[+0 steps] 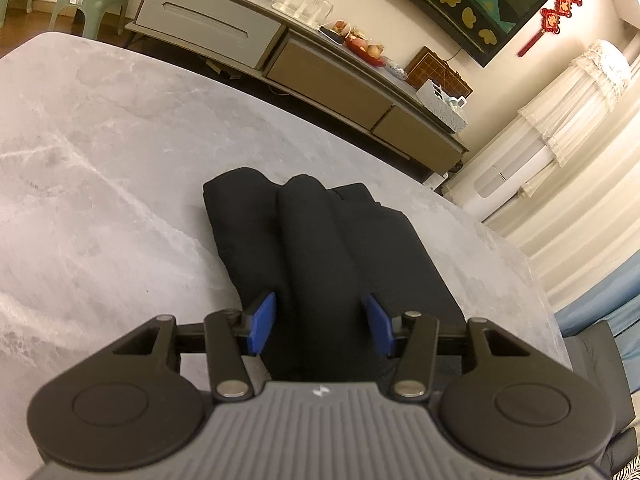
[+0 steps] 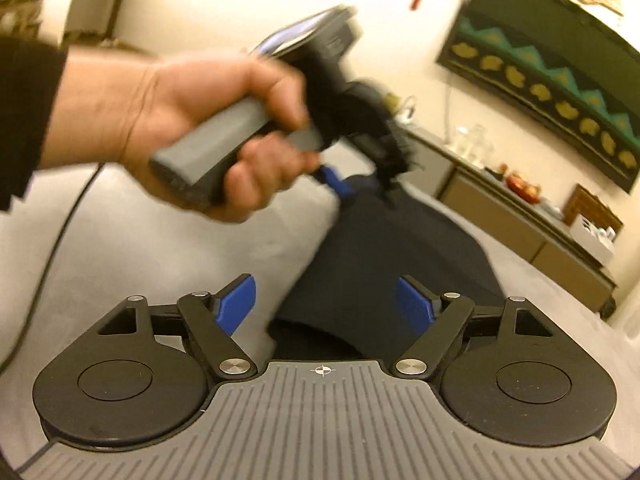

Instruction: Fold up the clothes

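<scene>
While both grippers are hanging over it with nothing in them, a dark garment point(image 1: 320, 240) is lying bundled on the grey tabletop point(image 1: 100, 152).

Left gripper point(image 1: 322, 320) is standing with its blue pads spread apart astride a raised ridge of the cloth, gripping nothing; right gripper point(image 2: 324, 304) is likewise gaping wide over the near end of the cloth point(image 2: 384, 256), while a hand point(image 2: 200, 120) is holding the left one further along it. Lumpy, uneven layers are running toward the tabletop's far edge, and one side is lying close to the right-hand edge. I judge that a pinch on only the top layer could be dragging the bundle apart, or nudging it off that edge.
</scene>
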